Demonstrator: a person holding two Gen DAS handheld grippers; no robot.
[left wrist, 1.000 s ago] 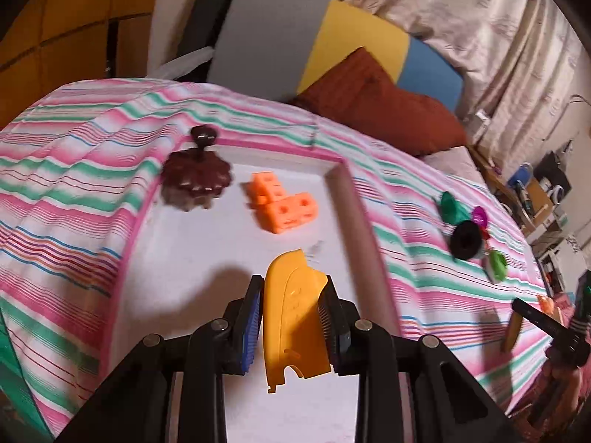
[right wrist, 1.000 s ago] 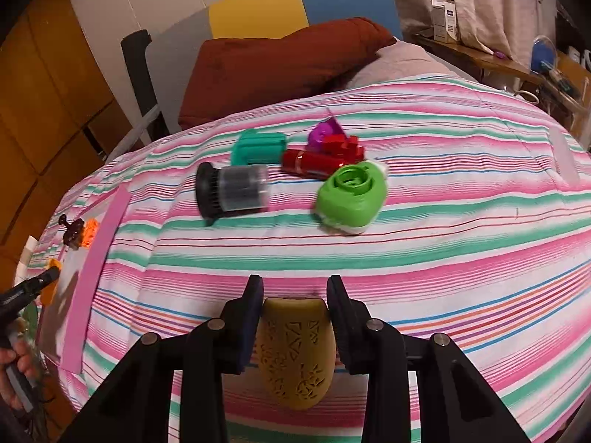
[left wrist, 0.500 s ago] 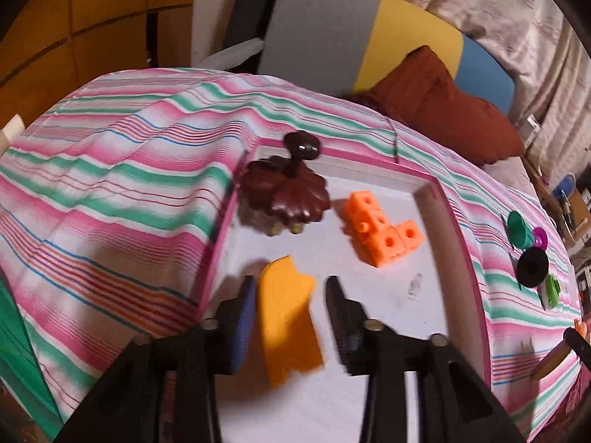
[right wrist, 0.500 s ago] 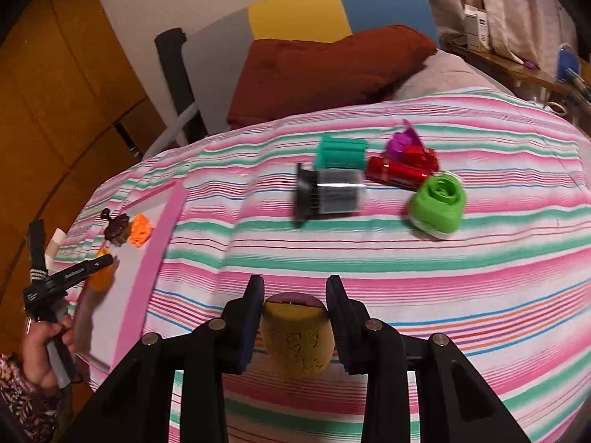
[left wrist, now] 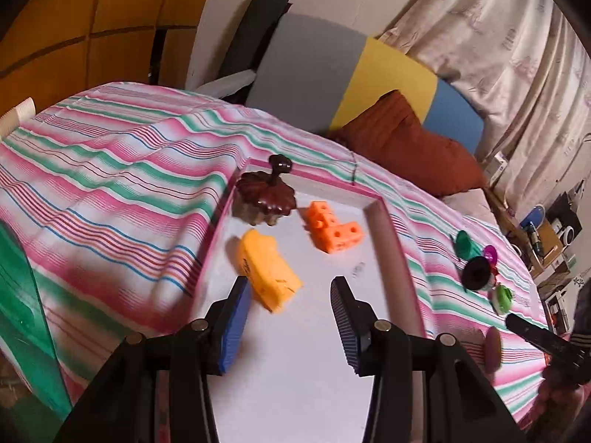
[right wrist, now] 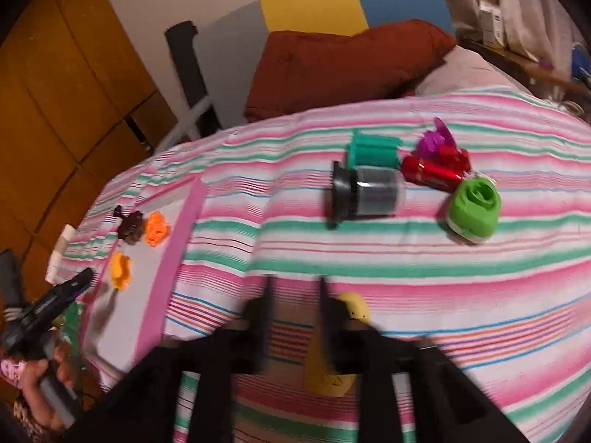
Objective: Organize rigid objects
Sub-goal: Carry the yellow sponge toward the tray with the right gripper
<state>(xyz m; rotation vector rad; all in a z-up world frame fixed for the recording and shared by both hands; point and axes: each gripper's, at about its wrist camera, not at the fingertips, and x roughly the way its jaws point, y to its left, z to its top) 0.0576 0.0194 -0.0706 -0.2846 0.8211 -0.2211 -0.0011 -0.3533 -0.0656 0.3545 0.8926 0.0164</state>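
Striped cover (left wrist: 122,184): pink, green and white cloth spread over the bed, under everything else.
Tray (left wrist: 384,221): white floor with a pink rim, lying on the cover toward the left side of the bed.
Brown piece (left wrist: 266,197): dark, scalloped, with a knob on top; it sits in the tray's far left corner.
Yellow-orange piece (left wrist: 267,265): lies on the tray floor, tilted, just ahead of the left finger pad and free of both pads.
Orange block (left wrist: 334,230): cube-studded and L-shaped, on the tray to the right of the brown piece and apart from it.
Left gripper (left wrist: 291,321): over the near part of the tray, jaws apart, bare tray floor between them.
Right gripper (right wrist: 293,317): blurred, low over the cover to the right of the tray; jaws opening, only striped cloth between them.
Mustard perforated piece (right wrist: 334,347): beside the right finger, on its outer side, partly hidden by it; whether it touches the finger is unclear.
Black and clear cylinder (right wrist: 365,193): on its side on the cover, well beyond the right gripper.
Teal piece (right wrist: 375,151): just behind the cylinder.
Red tube (right wrist: 432,175): right of the cylinder, with a purple piece (right wrist: 434,142) behind it.
Green round piece (right wrist: 474,210): farthest right of the cluster, just beside the red tube.
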